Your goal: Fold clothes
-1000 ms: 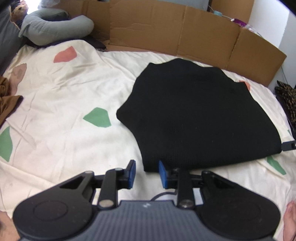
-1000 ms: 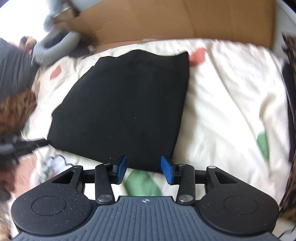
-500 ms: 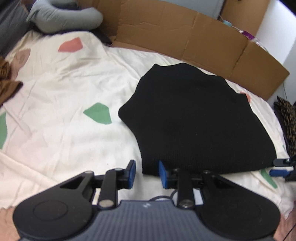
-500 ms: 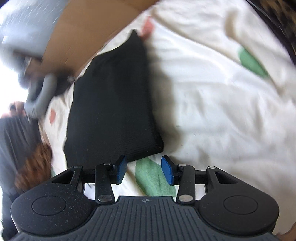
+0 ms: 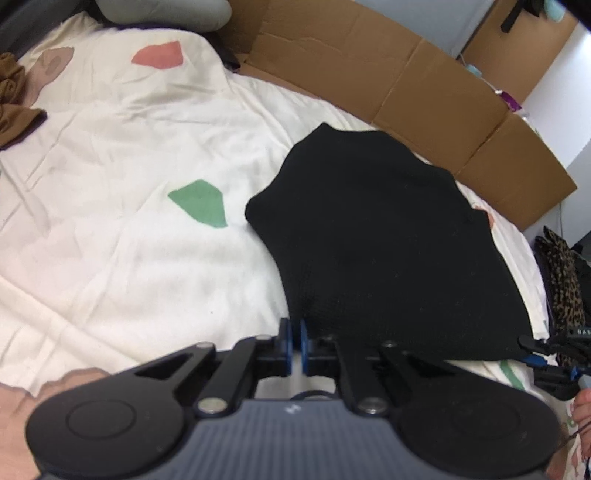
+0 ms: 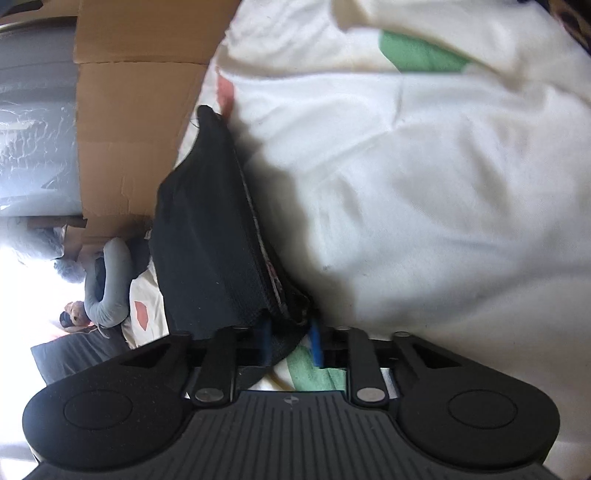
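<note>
garment [image 5: 388, 240]: I see solid black
bedsheet [image 5: 122, 229]: cream, with green, coral and tan patches
cardboard [image 5: 399, 77]: plain brown
pillow [image 5: 166, 13]: grey
crumpled cloth [image 5: 13, 99]: brown
leopard-print fabric [image 5: 563, 273]: tan with black spots
gripper pads [image 6: 316, 343]: blue

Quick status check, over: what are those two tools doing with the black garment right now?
Left tool shut at black garment's near corner, grip unclear. Right tool closing on the garment's other corner, fabric between pads. Nothing in the way on the bedsheet.

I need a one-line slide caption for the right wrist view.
Right gripper closing its fingers on a corner of the folded black garment lying on the cream bedsheet.
</note>
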